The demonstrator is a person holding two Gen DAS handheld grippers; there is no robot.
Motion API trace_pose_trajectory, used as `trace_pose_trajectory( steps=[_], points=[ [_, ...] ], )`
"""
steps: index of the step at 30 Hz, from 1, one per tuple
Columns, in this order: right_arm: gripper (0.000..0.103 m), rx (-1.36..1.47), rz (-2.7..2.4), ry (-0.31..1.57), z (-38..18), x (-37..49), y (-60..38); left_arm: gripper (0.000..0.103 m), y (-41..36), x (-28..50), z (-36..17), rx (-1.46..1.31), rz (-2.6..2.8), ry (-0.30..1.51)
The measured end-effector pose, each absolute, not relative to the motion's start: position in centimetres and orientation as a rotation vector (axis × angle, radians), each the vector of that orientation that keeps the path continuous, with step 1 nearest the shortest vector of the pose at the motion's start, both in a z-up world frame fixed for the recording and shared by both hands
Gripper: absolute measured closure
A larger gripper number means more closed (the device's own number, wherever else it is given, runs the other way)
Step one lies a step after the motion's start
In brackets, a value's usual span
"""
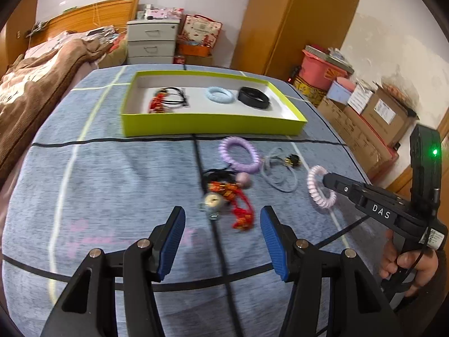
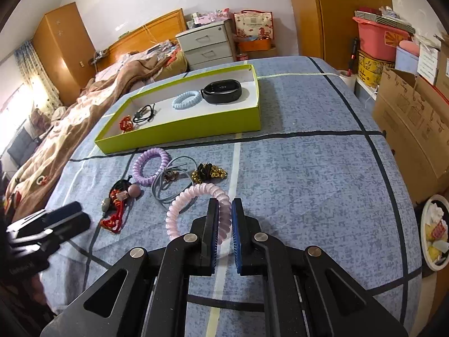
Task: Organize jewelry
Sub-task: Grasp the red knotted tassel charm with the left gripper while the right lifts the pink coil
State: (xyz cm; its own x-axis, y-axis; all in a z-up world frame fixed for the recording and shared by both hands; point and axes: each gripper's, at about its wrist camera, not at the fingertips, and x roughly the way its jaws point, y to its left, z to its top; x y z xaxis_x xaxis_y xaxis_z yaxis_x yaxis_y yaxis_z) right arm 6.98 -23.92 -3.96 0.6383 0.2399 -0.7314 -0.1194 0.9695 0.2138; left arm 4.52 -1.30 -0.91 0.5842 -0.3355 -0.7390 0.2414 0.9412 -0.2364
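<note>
The right claw (image 2: 224, 210), lettered "DAS", pinches the pink coil (image 2: 193, 205) on the bed (image 2: 308, 182), perhaps tilted; box (image 2: 179, 132) at eleven o'clock. Left claw (image 1: 223, 238) spread.

Rumpled brown blanket (image 1: 42, 70) on bed, grey drawer unit (image 1: 153, 40) by wall, cardboard boxes (image 2: 415, 129) stacked at right, pink tub (image 2: 378, 38) above.

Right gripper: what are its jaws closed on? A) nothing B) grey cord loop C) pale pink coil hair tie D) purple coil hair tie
C: the right gripper has its blue pads clamped on the pale pink coil hair tie, lying on the blue bedspread.
</note>
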Motion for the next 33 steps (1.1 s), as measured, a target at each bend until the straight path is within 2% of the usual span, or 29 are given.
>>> trace_pose_trajectory(
  steps=[11,15,26,28,33],
  points=[
    [0.094,0.165,0.285,0.854,-3.9,7.4,-24.0,0.046,-4.7,6.2,-2.2,-0.054,-0.29,0.926],
    [0.094,0.176,0.302,0.856,-4.0,7.6,-24.1,0.056,-4.2,6.6,-2.7,-0.041,-0.216,0.957],
    [0.094,0.191,0.318,0.853,-4.0,7.7,-24.3,0.057,-5.1,7.0,-3.0,0.034,-0.177,0.943],
    [0.094,0.187,0.317,0.851,-4.0,7.6,-24.3,0.066,-5.0,6.9,-2.9,0.038,-0.169,0.941],
    [0.094,0.176,0.308,0.848,-3.8,7.4,-24.1,0.078,-4.5,6.7,-2.8,0.028,-0.171,0.938]
  ],
)
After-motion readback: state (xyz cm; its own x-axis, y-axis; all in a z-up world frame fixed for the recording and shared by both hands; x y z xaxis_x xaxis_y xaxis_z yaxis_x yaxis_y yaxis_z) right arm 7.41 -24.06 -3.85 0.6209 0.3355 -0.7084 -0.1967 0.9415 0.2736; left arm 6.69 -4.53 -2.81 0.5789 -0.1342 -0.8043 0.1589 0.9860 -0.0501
